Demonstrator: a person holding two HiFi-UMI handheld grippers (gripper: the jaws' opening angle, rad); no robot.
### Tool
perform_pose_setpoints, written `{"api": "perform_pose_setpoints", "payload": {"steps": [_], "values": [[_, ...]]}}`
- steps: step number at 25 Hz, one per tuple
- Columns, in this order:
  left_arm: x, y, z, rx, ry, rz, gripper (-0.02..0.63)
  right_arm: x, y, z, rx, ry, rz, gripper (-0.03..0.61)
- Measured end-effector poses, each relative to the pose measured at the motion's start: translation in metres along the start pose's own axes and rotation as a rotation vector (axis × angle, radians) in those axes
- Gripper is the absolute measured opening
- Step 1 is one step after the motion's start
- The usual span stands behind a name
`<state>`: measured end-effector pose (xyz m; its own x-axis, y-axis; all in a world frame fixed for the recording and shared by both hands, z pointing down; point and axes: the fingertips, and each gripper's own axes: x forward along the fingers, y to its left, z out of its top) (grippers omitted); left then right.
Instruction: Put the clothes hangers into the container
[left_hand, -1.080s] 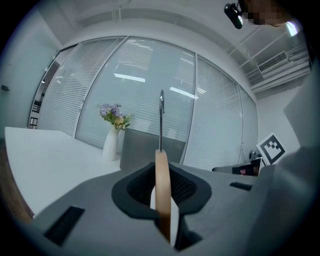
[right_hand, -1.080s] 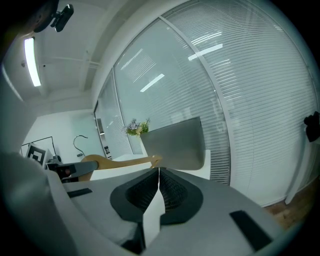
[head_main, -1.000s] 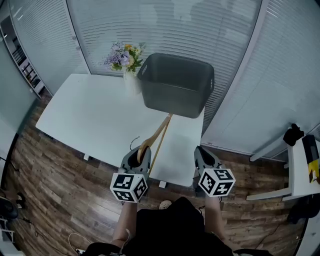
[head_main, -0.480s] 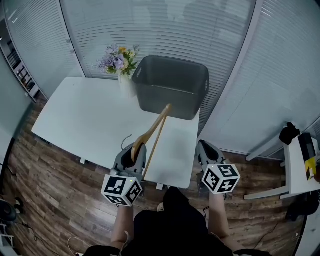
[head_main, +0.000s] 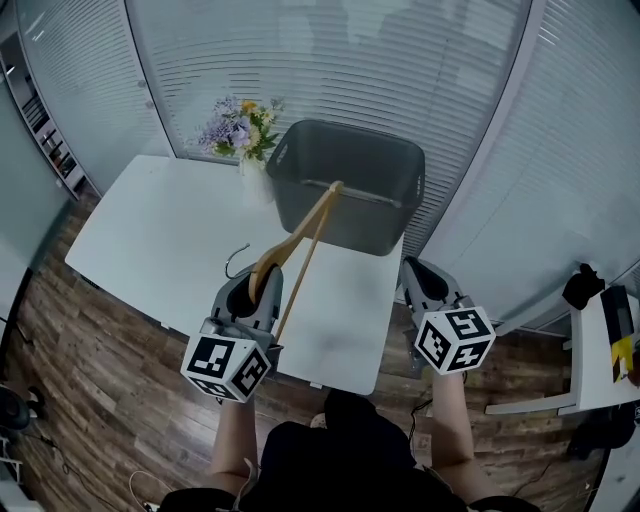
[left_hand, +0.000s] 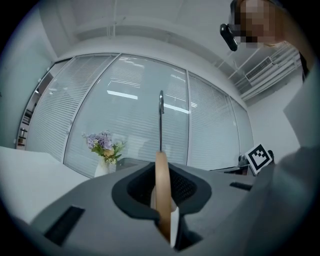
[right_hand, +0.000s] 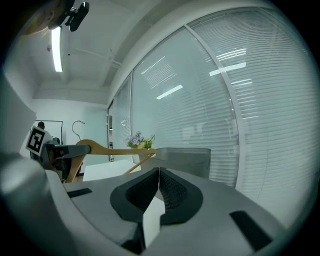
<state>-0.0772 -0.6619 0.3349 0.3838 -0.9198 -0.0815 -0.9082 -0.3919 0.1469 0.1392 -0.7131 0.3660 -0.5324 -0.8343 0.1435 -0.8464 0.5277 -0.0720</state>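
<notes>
A wooden clothes hanger (head_main: 300, 232) with a metal hook (left_hand: 161, 116) is held off the table by my left gripper (head_main: 260, 288), whose jaws are shut on its near end. The hanger slants up and away, and its far tip reaches over the front rim of the dark grey container (head_main: 392, 182) at the back of the white table (head_main: 160, 230). In the left gripper view the hanger (left_hand: 161, 185) shows edge-on between the jaws. My right gripper (head_main: 418, 278) hovers off the table's right edge, shut with nothing in it (right_hand: 158, 173). It sees the hanger (right_hand: 117, 150) and the container (right_hand: 185, 156).
A white vase of purple and yellow flowers (head_main: 243, 130) stands just left of the container. Window blinds close off the back and the right. Wood floor lies below the table's near edge. Shelving (head_main: 40, 115) stands far left, and a white desk corner (head_main: 605, 350) at the right.
My left gripper has lifted and carried the hanger forward, so its far tip now lies over the container's rim. The right gripper has drifted slightly to the right.
</notes>
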Motion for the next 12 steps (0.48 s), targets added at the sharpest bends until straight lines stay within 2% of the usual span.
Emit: {"api": "perform_pose_setpoints", "payload": {"steps": [6,12], "values": [[0.029,0.009,0.020,0.060,0.006,0.009,0.060,0.027,-0.013,0.031,-0.073,-0.018,0.051,0.029],[0.061,0.024,0.034,0.124,0.049,0.003,0.060,0.049,-0.016,0.046,-0.075,-0.023,0.113,0.029]]}}
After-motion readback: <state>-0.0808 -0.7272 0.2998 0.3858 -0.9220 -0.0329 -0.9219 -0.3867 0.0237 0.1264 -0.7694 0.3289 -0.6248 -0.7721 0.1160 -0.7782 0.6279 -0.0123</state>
